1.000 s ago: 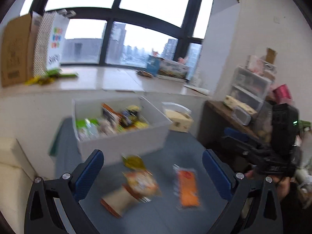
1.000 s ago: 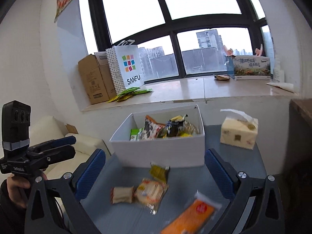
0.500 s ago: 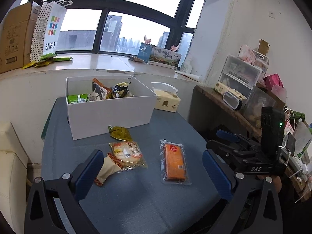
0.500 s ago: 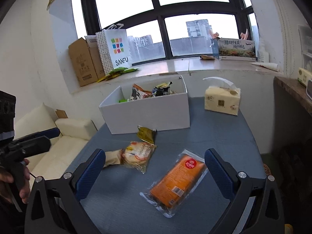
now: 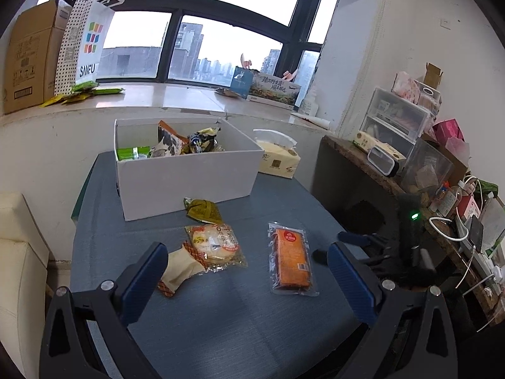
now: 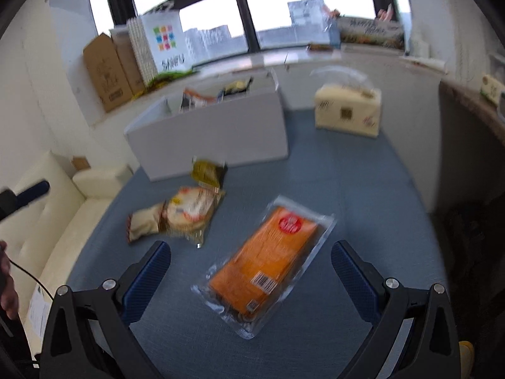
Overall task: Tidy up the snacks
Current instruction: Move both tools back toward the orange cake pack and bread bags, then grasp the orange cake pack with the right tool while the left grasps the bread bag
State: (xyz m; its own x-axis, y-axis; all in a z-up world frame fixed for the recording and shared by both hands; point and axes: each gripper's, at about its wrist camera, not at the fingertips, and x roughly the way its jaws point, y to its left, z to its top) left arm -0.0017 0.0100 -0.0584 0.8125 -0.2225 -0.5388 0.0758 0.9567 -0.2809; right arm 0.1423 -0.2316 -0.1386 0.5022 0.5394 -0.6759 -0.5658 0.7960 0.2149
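Right gripper [image 6: 251, 271] hung over orange pack [image 6: 268, 265] on table [image 6: 363, 205], jaws wide apart, empty. Left gripper [image 5: 246, 271] likewise apart, empty. Box [image 5: 186, 173] sat beyond. Best bet imo: straddle pack's narrow width, pinch mid-body, not slippery film edge.

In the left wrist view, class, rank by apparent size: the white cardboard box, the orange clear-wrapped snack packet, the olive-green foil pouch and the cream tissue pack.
1. White cardboard box
2. Orange clear-wrapped snack packet, though nearness enlarges it
3. Cream tissue pack, partly hidden and farther, so unsure
4. Olive-green foil pouch
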